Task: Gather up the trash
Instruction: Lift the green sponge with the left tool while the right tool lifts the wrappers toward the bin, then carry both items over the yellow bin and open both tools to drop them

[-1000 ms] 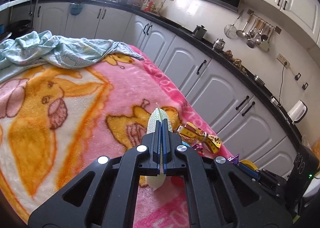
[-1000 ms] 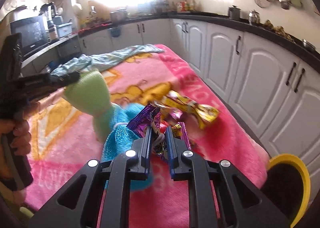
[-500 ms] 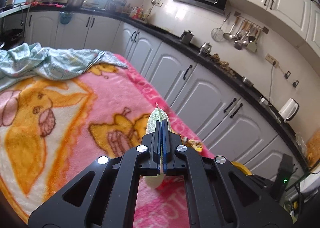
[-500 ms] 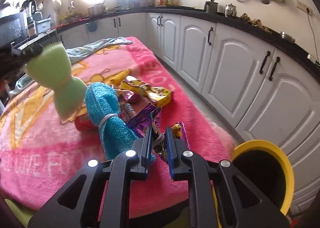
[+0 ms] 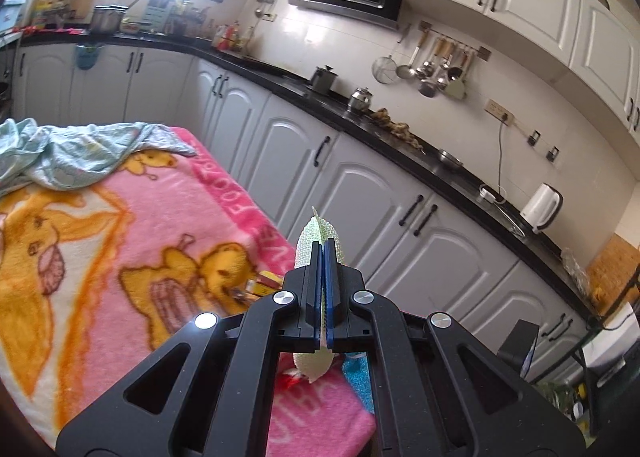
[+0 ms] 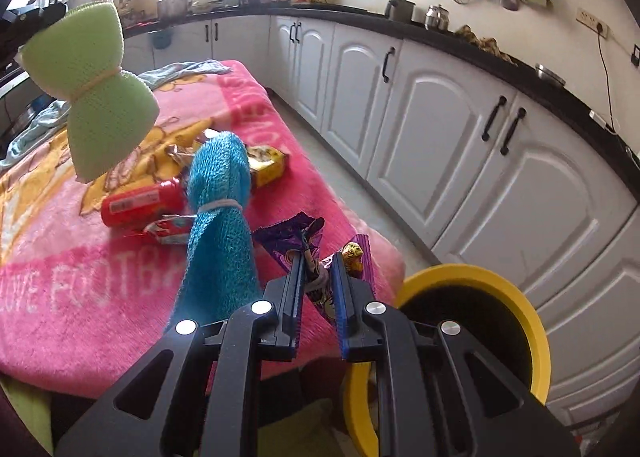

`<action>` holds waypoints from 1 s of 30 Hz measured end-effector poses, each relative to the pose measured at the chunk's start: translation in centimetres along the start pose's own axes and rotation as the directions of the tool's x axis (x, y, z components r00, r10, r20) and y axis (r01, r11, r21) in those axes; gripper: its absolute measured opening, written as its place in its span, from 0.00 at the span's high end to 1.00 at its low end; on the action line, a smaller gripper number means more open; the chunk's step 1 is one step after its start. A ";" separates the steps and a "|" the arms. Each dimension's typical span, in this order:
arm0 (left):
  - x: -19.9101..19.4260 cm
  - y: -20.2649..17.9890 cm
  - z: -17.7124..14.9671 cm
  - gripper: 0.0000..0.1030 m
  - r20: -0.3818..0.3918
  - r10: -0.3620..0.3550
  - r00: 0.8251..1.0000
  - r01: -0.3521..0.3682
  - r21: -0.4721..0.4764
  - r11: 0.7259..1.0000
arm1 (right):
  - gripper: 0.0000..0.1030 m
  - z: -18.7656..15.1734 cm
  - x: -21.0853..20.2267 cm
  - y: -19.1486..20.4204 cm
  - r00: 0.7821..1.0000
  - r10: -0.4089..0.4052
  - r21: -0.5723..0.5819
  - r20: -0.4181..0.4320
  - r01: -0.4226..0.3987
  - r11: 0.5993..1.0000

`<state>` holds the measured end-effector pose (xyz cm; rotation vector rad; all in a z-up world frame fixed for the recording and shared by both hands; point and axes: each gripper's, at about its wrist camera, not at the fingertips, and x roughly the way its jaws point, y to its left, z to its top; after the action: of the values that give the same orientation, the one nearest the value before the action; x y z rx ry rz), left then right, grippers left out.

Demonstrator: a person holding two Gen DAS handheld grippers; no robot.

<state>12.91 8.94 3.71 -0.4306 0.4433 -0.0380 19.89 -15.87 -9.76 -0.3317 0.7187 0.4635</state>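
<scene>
Left wrist view. Lower left of the frame: pink blanket [image 5: 168, 217] with orange cartoon figures, covering a table. Upper left edge: crumpled pale-blue cloth [image 5: 76, 149] lying on the blanket. Centre left, just beyond the fingers: yellow wrapper [image 5: 266, 279], partly hidden by the gripper body. Right half: white cabinet doors [image 5: 380, 217] under a black counter, with a white kettle [image 5: 541, 207] at far right. Left gripper [image 5: 323, 253] fills the lower centre, pointing across the blanket's edge toward the cabinets; its jaws are pressed together on a green mesh sponge [image 5: 318, 227], which sticks out above the tips and hangs below them.

Right wrist view. Upper left: the same green mesh sponge [image 6: 106, 97], tied at its waist, held clear above the blanket (only a dark corner of its holder shows). Centre left, on the blanket: red bottle [image 6: 140, 203] lying flat, yellow wrapper [image 6: 268, 165] beyond it, and a blue mesh sponge [image 6: 220, 233] close in front, hiding part of both. Lower right: yellow-rimmed bin [image 6: 520, 313], dark inside, beside the table's end. Right gripper [image 6: 318, 265] points steeply down over the blanket's near corner; its jaws stand slightly apart, clamped on a purple wrapper [image 6: 288, 237].
</scene>
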 end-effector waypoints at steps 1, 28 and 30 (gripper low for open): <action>0.3 -0.4 0.0 1.00 -0.007 -0.012 1.000 0.012 0.001 1.000 | 0.87 -0.1 -0.1 -0.1 1.000 0.001 -0.001 -0.001 -0.001 1.000; 11.9 -15.3 -6.4 1.00 -0.237 -0.172 0.956 0.220 0.192 0.957 | 0.99 -4.6 -1.4 -8.2 0.998 0.061 0.170 -0.026 -0.056 0.984; 12.8 -15.9 -7.1 1.00 -0.258 -0.175 0.950 0.229 0.200 0.953 | 0.99 -5.0 -1.6 -9.5 0.999 0.047 0.201 -0.023 -0.041 0.979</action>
<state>22.36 -9.97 -0.77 -0.2439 0.6218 -0.3413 20.93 -26.59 -10.90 -0.1337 0.7937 0.4249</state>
